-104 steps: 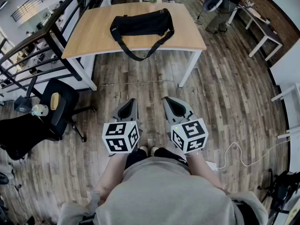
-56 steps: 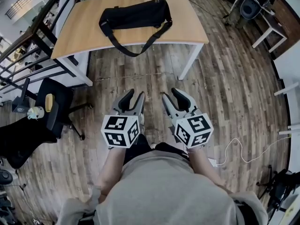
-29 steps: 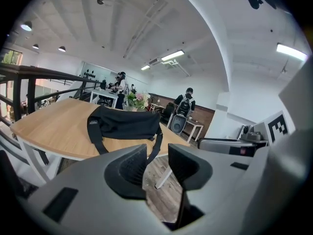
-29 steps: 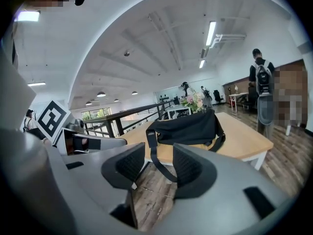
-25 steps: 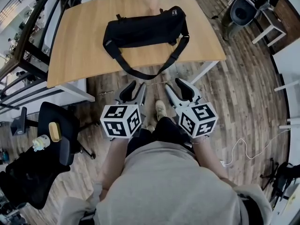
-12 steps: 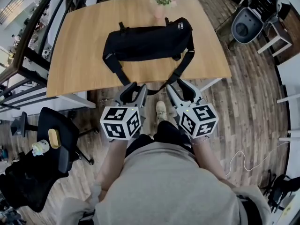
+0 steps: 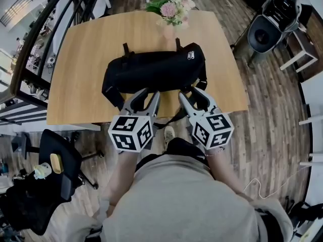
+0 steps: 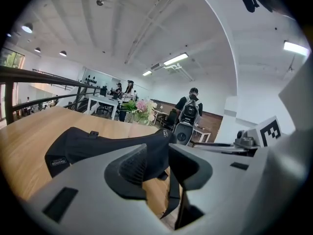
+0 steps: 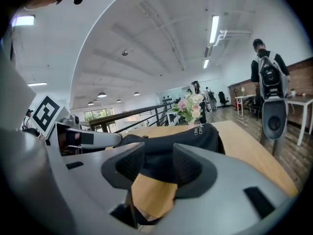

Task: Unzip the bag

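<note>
Both left tool [image 7: 149, 96] and right tool [image 7: 190, 95] gape empty near bag [image 7: 156, 67].

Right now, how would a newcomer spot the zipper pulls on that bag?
Find the wooden table with flowers at its far edge; a black bag lies across its middle. On the bag's top, toward its right end in the head view, two small zipper pulls sit side by side. They are the only silvery bits on the otherwise black bag.

The bag [image 7: 151, 72] is done all in black, the table [image 7: 75, 59] under it is finished in light wood, and pink-and-white flowers [image 7: 174, 10] are seen behind the bag.
</note>
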`<state>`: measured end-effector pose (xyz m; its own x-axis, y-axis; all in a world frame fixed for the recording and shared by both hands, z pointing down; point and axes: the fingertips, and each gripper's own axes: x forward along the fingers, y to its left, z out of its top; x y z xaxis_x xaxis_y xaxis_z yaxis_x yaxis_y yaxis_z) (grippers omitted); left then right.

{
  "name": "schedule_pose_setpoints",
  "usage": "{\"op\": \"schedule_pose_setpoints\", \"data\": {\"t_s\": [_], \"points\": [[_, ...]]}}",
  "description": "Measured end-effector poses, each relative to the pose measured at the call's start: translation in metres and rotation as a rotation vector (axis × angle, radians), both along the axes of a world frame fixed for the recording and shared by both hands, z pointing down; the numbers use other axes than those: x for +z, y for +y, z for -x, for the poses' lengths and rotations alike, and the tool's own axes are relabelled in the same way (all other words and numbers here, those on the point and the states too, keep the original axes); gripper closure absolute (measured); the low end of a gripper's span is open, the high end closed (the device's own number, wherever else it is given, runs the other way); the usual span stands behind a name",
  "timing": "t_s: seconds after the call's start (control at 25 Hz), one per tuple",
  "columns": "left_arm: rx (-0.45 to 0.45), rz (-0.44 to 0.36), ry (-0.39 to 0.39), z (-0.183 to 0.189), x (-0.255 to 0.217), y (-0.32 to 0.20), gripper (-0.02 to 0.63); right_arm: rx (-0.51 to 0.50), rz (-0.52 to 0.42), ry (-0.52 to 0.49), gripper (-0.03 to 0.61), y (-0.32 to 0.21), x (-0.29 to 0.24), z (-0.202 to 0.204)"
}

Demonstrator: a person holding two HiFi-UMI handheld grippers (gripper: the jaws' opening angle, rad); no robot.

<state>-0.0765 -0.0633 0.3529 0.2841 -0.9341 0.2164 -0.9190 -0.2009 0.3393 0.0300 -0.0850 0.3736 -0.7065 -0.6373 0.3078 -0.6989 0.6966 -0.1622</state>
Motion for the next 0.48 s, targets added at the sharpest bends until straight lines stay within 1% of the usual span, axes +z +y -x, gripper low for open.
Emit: {"op": "schedule_pose_setpoints", "data": {"t_s": [0.16, 0.32, 0.48], "points": [[-0.016, 0.013, -0.002, -0.004, 0.002, -0.038, 0.474, -0.017, -0.001, -0.001, 0.402, -0.044, -0.002, -0.003], [-0.002, 0.015, -0.013, -0.013, 0.001, -0.075, 0.474, -0.023, -0.003, -0.009, 0.402, -0.085, -0.003, -0.009], [0.008, 0.027, -0.013, -0.025, 0.004, -0.101, 0.474, -0.024, 0.006, -0.014, 0.402, -0.114, 0.001, -0.015]]}}
